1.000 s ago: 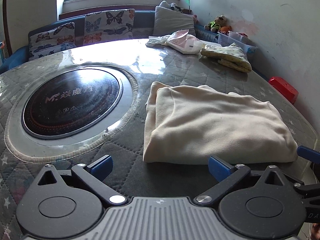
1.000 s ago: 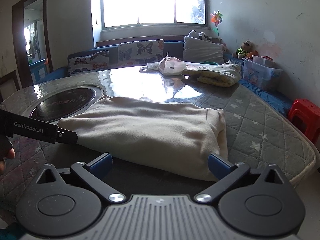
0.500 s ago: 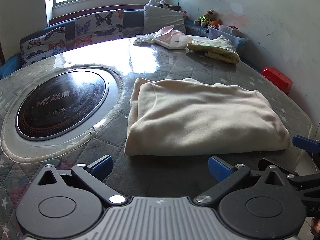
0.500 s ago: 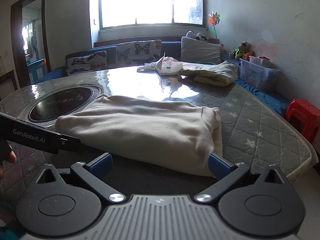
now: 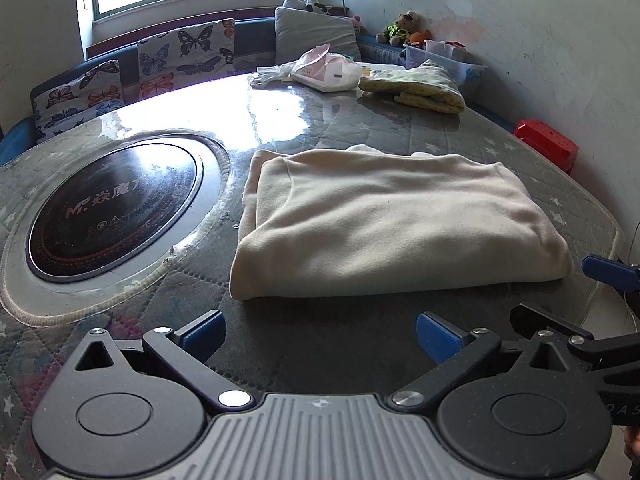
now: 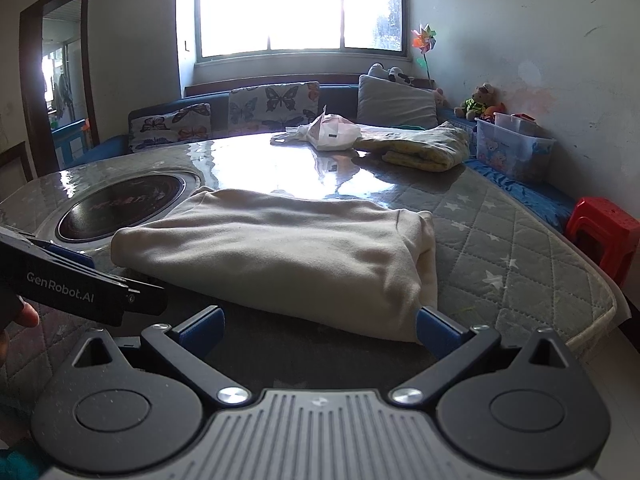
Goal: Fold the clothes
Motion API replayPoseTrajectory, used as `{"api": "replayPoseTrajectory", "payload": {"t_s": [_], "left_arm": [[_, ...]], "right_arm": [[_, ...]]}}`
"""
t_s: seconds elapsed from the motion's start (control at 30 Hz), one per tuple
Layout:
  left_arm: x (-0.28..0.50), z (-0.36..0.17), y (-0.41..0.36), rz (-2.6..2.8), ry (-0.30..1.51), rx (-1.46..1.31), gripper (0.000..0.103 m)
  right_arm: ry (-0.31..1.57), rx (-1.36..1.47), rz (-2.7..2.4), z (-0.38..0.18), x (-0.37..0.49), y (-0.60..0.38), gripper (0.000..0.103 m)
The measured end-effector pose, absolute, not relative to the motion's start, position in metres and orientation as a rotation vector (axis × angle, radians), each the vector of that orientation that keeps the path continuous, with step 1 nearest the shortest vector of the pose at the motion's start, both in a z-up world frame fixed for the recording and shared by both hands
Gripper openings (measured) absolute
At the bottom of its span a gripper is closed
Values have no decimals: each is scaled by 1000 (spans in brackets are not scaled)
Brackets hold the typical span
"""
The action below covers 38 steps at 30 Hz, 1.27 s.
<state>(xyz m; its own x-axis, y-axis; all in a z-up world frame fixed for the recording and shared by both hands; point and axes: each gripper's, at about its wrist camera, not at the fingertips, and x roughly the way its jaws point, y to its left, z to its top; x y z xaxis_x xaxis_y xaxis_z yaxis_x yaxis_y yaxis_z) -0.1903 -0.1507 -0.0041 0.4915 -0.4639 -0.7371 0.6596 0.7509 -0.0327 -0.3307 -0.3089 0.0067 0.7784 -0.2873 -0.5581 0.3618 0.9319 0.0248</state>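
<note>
A cream garment (image 5: 392, 224) lies folded into a thick rectangle on the quilted table; the right wrist view shows the same cream garment (image 6: 288, 256) from its other side. My left gripper (image 5: 320, 338) hovers open just short of the near folded edge, with nothing between its blue pads. My right gripper (image 6: 320, 330) is also open, and its right pad (image 6: 434, 330) sits close against the garment's near right corner. The right gripper's blue pad (image 5: 608, 272) shows at the right edge of the left wrist view. The left gripper's body (image 6: 80, 288) crosses the left of the right wrist view.
A round black induction hob (image 5: 116, 212) is set into the table left of the garment. At the far end lie a folded yellowish cloth (image 5: 416, 88) and a white-pink bag (image 5: 324, 72). A red stool (image 6: 604, 232) stands beside the table's right edge (image 6: 592, 300). A cushioned bench lines the back.
Both grippers have drawn back slightly from the garment, so it sits a little farther off in the left wrist view. The garment itself has not moved. Both stay open.
</note>
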Motion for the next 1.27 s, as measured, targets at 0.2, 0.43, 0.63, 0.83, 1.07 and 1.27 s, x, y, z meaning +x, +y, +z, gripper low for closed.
{"api": "replayPoseTrajectory", "payload": {"t_s": [0.2,0.43,0.63,0.83,1.07,1.27], "left_arm": [[-192,-4,-151,-696,805,273,103],[-193,-4,-151,-699,802,279,103],[-195,-4,-153,-704,802,284,103],[-196,-4,-154,-705,800,286,103],[-197,-4,-155,-711,797,288,103],[-198,-3,-156,-714,791,290,103]], "right_arm": [[577,134,-357,7,-332,-309,103],[574,118,-351,9,-331,-305,103],[573,119,-356,9,-332,-305,103],[572,121,-359,9,-333,-306,103],[566,120,-354,10,-334,-305,103],[560,119,-352,12,-335,-306,103]]}}
